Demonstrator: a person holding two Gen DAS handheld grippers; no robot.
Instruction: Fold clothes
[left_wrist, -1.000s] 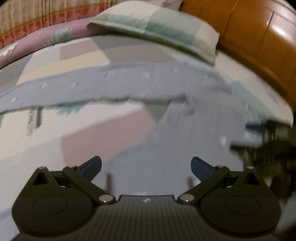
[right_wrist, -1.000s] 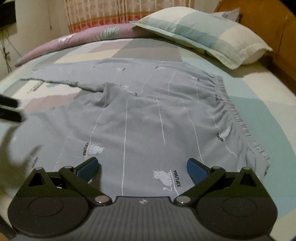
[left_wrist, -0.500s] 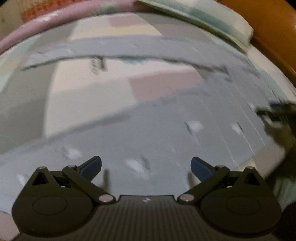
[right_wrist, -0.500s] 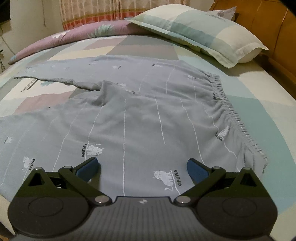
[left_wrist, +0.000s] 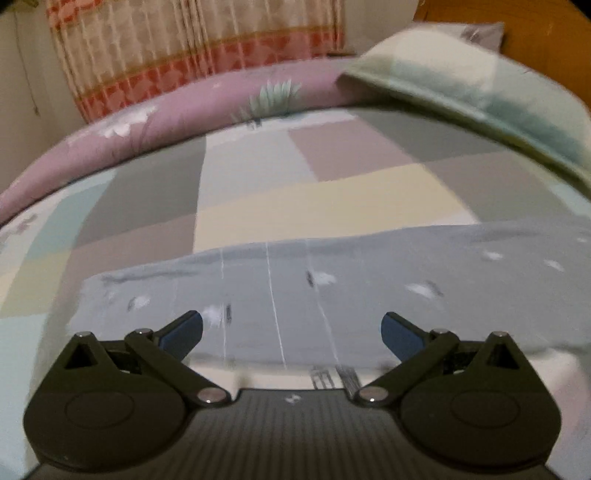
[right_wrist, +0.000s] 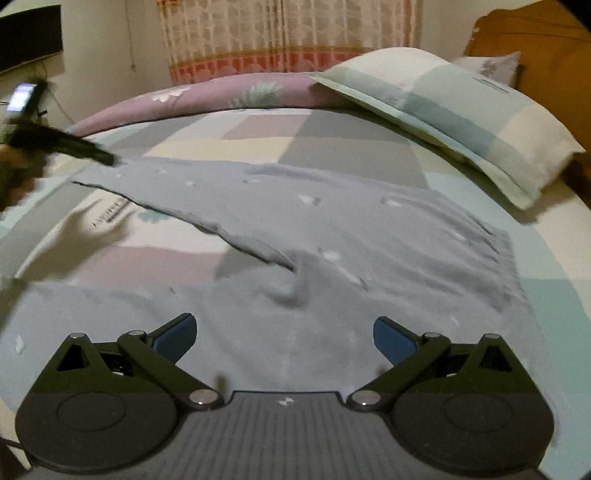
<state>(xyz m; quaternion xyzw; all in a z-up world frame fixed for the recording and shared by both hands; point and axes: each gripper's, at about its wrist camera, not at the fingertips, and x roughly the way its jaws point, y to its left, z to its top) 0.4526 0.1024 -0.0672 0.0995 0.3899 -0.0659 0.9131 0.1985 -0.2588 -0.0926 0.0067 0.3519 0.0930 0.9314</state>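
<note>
Both fingers of my left gripper (left_wrist: 291, 332) are spread wide with nothing between their blue pads (left_wrist: 183, 334), and those of my right gripper (right_wrist: 284, 338) stand equally wide apart, also empty.

Largest is the bed with a patchwork sheet of grey, cream, mauve and pale green squares (right_wrist: 258, 142), which fills both views. On it lie the grey cotton pyjama trousers with thin white stripes and small white prints (right_wrist: 369, 251), spread flat. In the right wrist view their gathered waistband is at the right, and the two legs run to the left, one near me and one farther. The right gripper hangs over the near leg, close to the crotch where the cloth is wrinkled. In the left wrist view I see the end of the far trouser leg (left_wrist: 295, 288) directly ahead of the fingers; whether they touch it I cannot tell.

At the far right lies a checked cream and green pillow (right_wrist: 461, 110), at the far edge a rolled mauve floral quilt (right_wrist: 207, 96), and behind it a beige curtain with a red band (right_wrist: 288, 37).
</note>
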